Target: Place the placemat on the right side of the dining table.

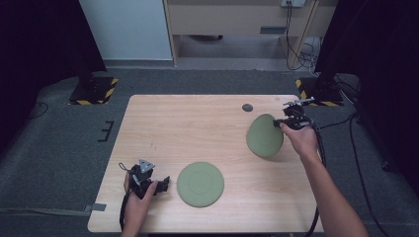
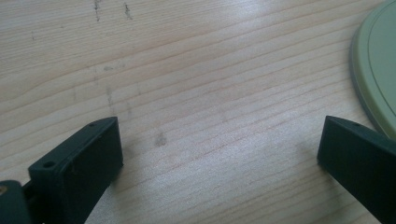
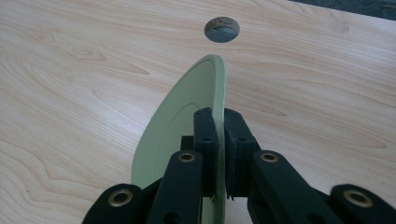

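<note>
Pale matt wood-grain table [image 1: 197,123], smooth matt green plates [image 1: 200,184], black plastic fingers [image 3: 205,140]

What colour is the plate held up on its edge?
Pale green plate, clearest in the right gripper view.

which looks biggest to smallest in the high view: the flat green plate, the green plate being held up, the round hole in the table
1. Flat green plate, widest outline.
2. Held green plate, tilted in the right gripper, so foreshortened; the true sizes may match.
3. Round hole, far smaller.

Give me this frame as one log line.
right tool: shut on lifted plate, tilted on edge | left tool: open, empty, beside flat plate | table: wooden
</note>
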Demonstrator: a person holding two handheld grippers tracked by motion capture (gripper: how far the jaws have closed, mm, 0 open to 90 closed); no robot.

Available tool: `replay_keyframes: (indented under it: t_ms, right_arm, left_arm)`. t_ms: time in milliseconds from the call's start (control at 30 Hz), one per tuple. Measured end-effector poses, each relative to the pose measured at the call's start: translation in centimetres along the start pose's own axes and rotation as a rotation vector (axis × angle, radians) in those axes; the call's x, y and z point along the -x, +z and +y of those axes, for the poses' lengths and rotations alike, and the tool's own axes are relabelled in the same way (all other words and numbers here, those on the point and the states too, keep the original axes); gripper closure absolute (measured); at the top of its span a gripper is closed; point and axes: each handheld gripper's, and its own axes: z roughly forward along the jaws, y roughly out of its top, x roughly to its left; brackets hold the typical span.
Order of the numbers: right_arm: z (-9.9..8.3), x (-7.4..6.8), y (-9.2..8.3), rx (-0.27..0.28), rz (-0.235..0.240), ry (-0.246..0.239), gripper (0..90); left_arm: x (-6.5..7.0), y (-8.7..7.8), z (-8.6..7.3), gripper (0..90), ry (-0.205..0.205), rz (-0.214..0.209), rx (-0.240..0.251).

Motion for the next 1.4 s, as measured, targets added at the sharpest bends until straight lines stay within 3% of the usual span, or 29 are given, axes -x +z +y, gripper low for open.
replay_keyframes:
  t_ms: [800, 1400]
  right_arm:
    - [-3.1, 4.6, 1.6, 0.003, 0.025, 0.084, 85.9]
    - [-4.6, 6.2, 2.4, 0.001, 0.034, 0.122, 85.9]
  left_arm:
    - [0.1, 0.0, 0.0, 0.0, -0.007, 0.007, 0.000]
    - [0.1, 0.0, 0.0, 0.0, -0.007, 0.007, 0.000]
